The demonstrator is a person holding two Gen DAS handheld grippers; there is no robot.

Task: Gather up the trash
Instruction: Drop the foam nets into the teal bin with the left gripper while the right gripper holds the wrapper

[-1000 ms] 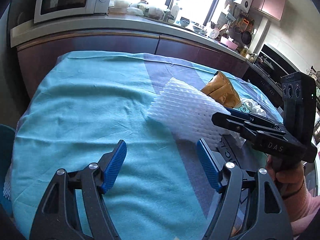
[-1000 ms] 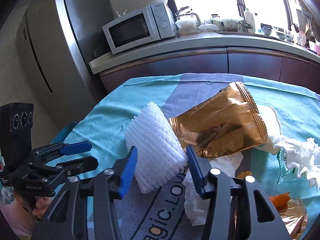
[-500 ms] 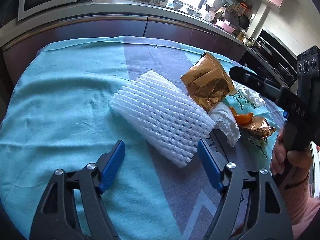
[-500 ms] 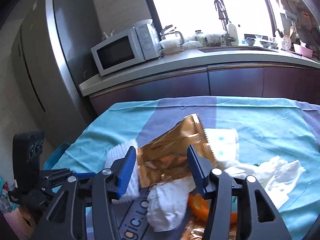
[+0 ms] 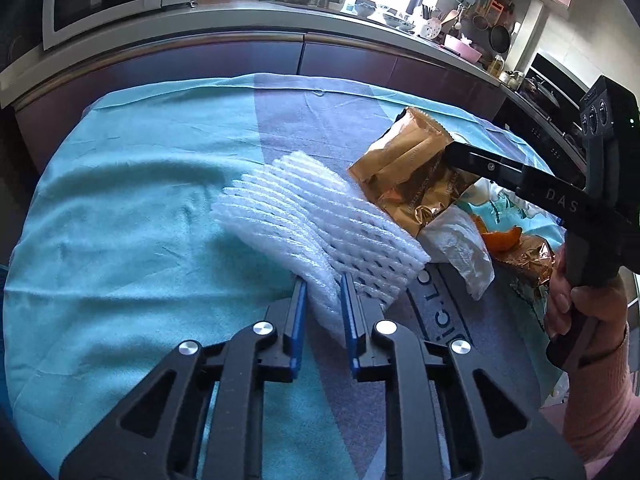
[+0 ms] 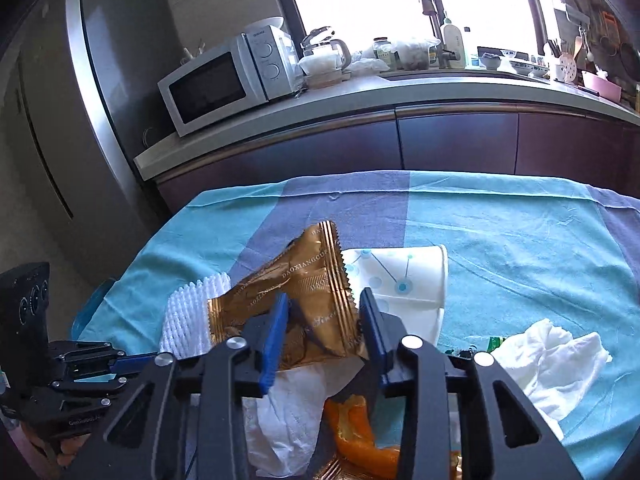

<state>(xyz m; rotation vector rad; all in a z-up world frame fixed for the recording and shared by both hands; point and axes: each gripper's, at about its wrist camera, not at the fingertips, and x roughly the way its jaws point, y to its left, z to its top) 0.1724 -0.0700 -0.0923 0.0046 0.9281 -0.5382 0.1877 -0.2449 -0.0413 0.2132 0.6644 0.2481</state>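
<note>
A white foam net [image 5: 320,216] lies on the teal and grey tablecloth [image 5: 120,240]. My left gripper [image 5: 323,284] is closing, and its blue pads pinch the net's near edge. Beside the net, a gold snack wrapper [image 6: 316,272] stands crumpled and tilted up. My right gripper [image 6: 324,300] is closing too, with the wrapper squeezed between its pads. In the left wrist view, the right gripper [image 5: 456,152] reaches in from the right onto the wrapper [image 5: 408,168]. The right wrist view shows the left gripper [image 6: 136,358] low at the left by the net [image 6: 188,312].
More trash lies around: a crumpled tissue [image 6: 548,360], orange peel [image 6: 352,428], a tipped paper cup [image 6: 408,276], a second tissue [image 5: 460,248] and another gold wrapper [image 5: 532,256]. A kitchen counter with a microwave [image 6: 224,84] runs behind. A blue bin edge [image 6: 96,300] shows at the table's left.
The left jaws went from wide open to pinched on the foam net's edge. The right gripper shifted from the net to the gold wrapper and closed round it; the wrapper now stands up.
</note>
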